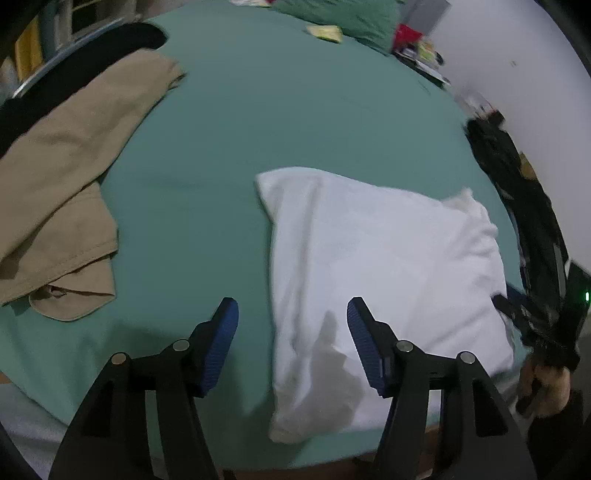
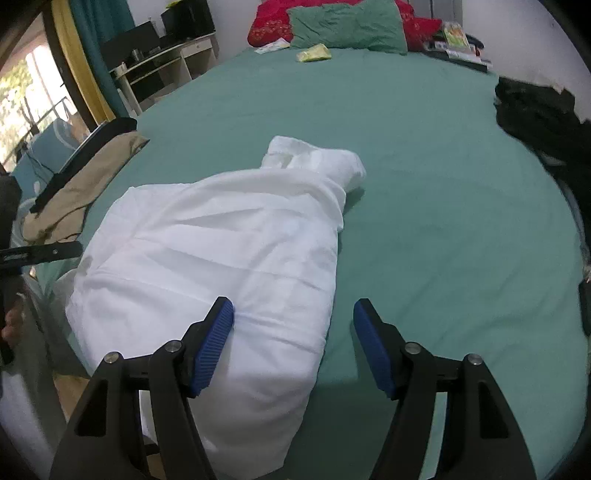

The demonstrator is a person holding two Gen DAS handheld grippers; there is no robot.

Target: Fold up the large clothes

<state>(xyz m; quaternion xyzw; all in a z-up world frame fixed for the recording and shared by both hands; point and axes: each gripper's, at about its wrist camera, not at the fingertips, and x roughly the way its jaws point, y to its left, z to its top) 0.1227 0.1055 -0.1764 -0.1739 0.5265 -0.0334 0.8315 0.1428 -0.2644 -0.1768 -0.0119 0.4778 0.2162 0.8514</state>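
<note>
A white garment lies folded into a thick rectangle on the green bed sheet, near the bed's front edge. It also shows in the right wrist view, with a bunched end at its far side. My left gripper is open and empty, hovering over the garment's left edge. My right gripper is open and empty above the garment's near right edge; its left pad is over the cloth. The right gripper also appears in the left wrist view.
A tan garment lies crumpled at the bed's left side, also in the right wrist view. Dark clothes lie at the right edge. A green pillow, red cloth and small items sit at the head. A desk stands left.
</note>
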